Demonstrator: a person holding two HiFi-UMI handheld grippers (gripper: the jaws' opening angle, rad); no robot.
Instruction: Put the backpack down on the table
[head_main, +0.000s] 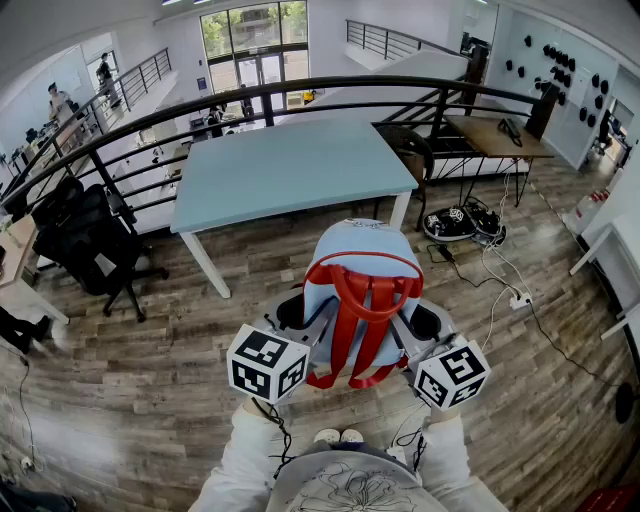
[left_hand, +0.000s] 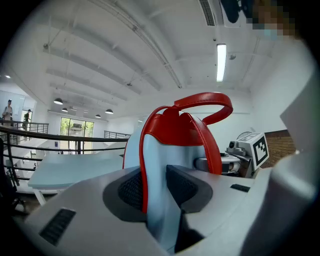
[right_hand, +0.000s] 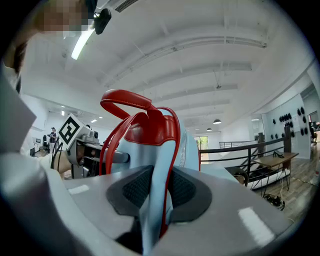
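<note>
The head view gives us what the two close views cannot. The backpack (head_main: 355, 285) hangs in the air over the wooden floor (head_main: 150, 400), well short of the pale blue table (head_main: 285, 170) that stands beyond it.

On the left, the left gripper (left_hand: 150, 192) shows its hold only in its own view. There its dark pads are clenched on a fold of the bag's light blue cloth, with a red strap running along it. That view also takes in a long ceiling lamp (left_hand: 220, 61), which the head view misses.

On the right, the right gripper (right_hand: 155, 195) bites the same way in its own view, on blue cloth edged in red.

The backpack is light blue, with red shoulder straps and a red carry loop arching over its top. We hold it upright between the two grippers, straps turned toward us.
</note>
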